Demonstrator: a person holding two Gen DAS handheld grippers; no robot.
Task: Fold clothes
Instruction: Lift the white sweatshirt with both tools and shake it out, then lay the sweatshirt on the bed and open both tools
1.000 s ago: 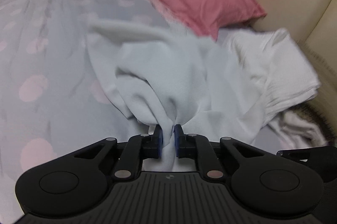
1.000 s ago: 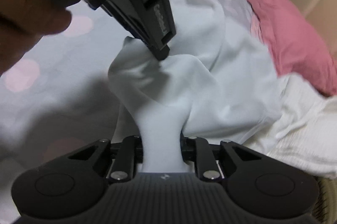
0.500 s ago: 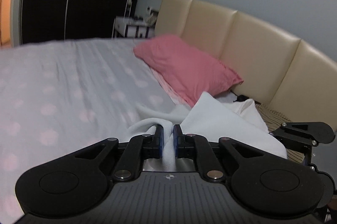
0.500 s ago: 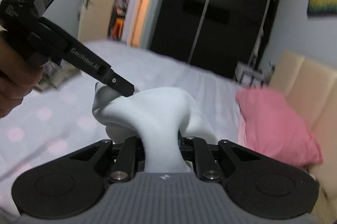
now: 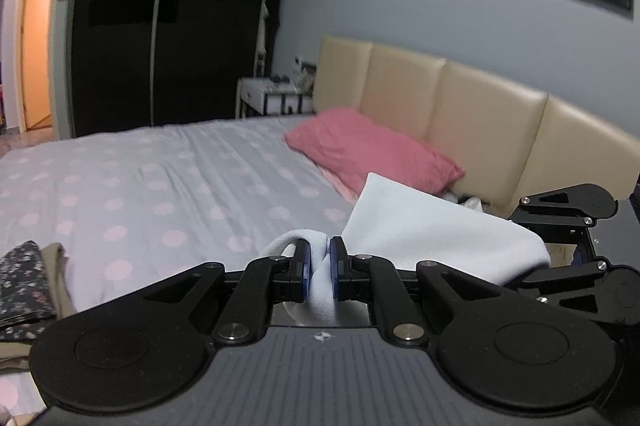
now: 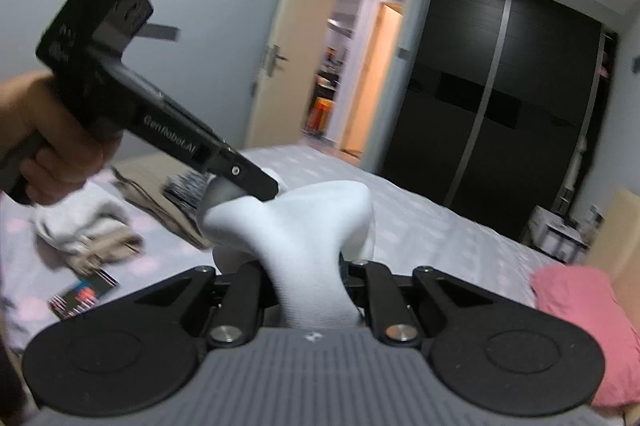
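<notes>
A white garment (image 5: pixel 432 230) is held in the air above the bed by both grippers. My left gripper (image 5: pixel 319 268) is shut on a bunched fold of it. My right gripper (image 6: pixel 308 278) is shut on another thick fold of the white garment (image 6: pixel 304 226); its fingertips are hidden by the cloth. The left gripper (image 6: pixel 256 182) shows in the right wrist view, held in a hand, pinching the cloth a short way ahead. The right gripper (image 5: pixel 568 246) shows at the right edge of the left wrist view.
The bed (image 5: pixel 168 186) has a grey sheet with pink dots. A pink pillow (image 5: pixel 368 150) lies by the beige headboard (image 5: pixel 480 114). Folded dark and tan clothes (image 5: pixel 28 286) lie at the left. Loose clothes (image 6: pixel 84 234) and a small dark packet (image 6: pixel 82 294) lie on the bed.
Both grippers have lifted the white garment up off the bed and tilted up, so the views now show the room instead of the bed. Both grips stay shut.
</notes>
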